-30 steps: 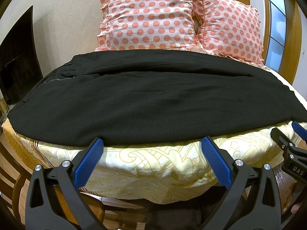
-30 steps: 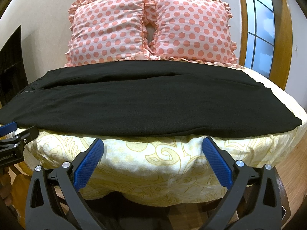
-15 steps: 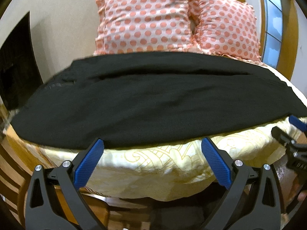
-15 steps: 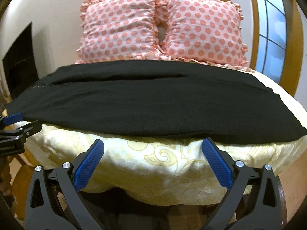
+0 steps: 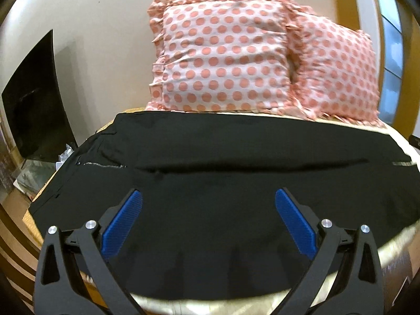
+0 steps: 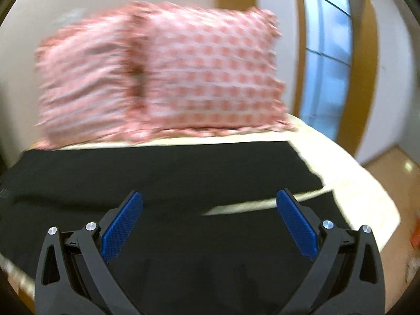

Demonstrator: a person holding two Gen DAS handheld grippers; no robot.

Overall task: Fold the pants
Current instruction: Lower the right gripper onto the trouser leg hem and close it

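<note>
Two dotted pillows [image 5: 223, 60], perhaps a television [image 5: 36, 105].

Soft indoor light is filling both fisheye views, whose edges are bending and darkening. Daylight is glowing blue through the window [image 6: 326, 60]. Motion blur is smearing the right view's polka-dot pillows [image 6: 210, 78]; the left view is staying sharper.

The pants [image 5: 210, 183] are matt black woven cloth with a metal zipper [image 5: 102, 165]. Each claw's pads [image 5: 122, 228] are ribbed blue plastic on matt black plastic arms. The pillows [image 5: 225, 60] are dotted cloth.
</note>
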